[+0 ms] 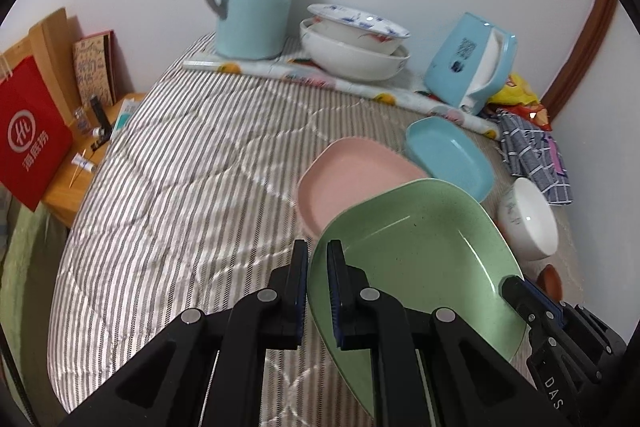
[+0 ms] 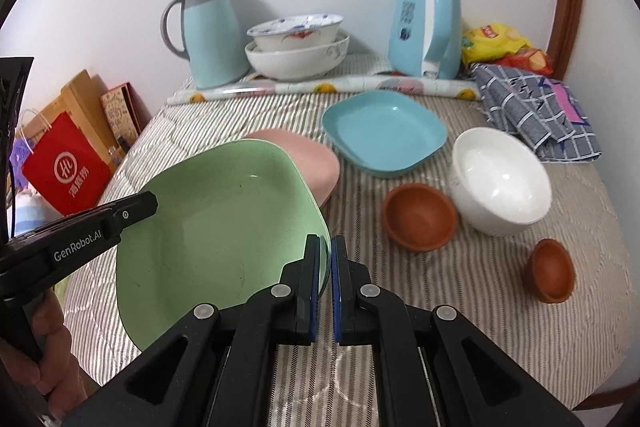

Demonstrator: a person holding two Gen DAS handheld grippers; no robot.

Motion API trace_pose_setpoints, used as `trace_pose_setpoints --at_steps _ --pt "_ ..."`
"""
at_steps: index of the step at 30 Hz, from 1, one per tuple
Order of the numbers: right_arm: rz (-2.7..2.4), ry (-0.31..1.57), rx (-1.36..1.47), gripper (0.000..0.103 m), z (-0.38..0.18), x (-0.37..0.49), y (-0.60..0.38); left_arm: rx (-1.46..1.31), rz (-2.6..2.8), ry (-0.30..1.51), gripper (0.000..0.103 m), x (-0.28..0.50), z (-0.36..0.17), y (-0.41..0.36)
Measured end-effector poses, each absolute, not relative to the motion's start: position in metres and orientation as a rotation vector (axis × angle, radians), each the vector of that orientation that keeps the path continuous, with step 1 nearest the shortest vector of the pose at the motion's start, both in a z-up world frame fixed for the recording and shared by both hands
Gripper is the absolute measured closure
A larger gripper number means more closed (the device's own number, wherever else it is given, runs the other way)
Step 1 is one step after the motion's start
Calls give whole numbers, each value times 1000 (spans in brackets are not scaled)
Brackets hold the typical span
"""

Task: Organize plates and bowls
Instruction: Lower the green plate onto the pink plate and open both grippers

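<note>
Green plate (image 1: 416, 259) gripped at opposite rims by both grippers.

From my end the quilt (image 2: 480, 287) carries everything. Along the back wall, left to right: jug (image 2: 212, 35), two nested bowls (image 2: 296, 43), kettle (image 2: 426, 27), snack bags (image 2: 496, 43), all behind a rolled mat (image 2: 320, 87). A cloth (image 2: 536, 115) lies in front of the snacks. The far plate (image 2: 384, 131) is just before the mat, the middle plate (image 2: 320, 163) to its left and nearer. The near plate (image 2: 224, 219) hangs tilted over the middle plate's front, with the left gripper (image 1: 318, 251) on its left rim and the right gripper (image 2: 325, 247) on its right. Right of that are a small bowl (image 2: 420, 219), a big bowl (image 2: 500, 179) touching it behind-right, and a tiny bowl (image 2: 552, 271) nearest, apart. A paper bag (image 2: 68, 167) sits off the quilt, far left.
</note>
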State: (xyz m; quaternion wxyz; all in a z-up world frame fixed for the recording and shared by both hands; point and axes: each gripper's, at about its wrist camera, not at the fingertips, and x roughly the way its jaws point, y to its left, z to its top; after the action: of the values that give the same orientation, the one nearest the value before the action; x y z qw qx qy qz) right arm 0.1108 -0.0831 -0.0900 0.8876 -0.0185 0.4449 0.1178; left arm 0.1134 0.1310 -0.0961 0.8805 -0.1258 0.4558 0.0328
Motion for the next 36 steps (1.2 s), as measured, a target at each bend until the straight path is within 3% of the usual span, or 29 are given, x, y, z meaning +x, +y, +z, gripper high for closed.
trace_pose_setpoints --at_steps 36 --pt "323 969 -161 98 -131 215 -51 -279 139 1041 93 195 -140 147"
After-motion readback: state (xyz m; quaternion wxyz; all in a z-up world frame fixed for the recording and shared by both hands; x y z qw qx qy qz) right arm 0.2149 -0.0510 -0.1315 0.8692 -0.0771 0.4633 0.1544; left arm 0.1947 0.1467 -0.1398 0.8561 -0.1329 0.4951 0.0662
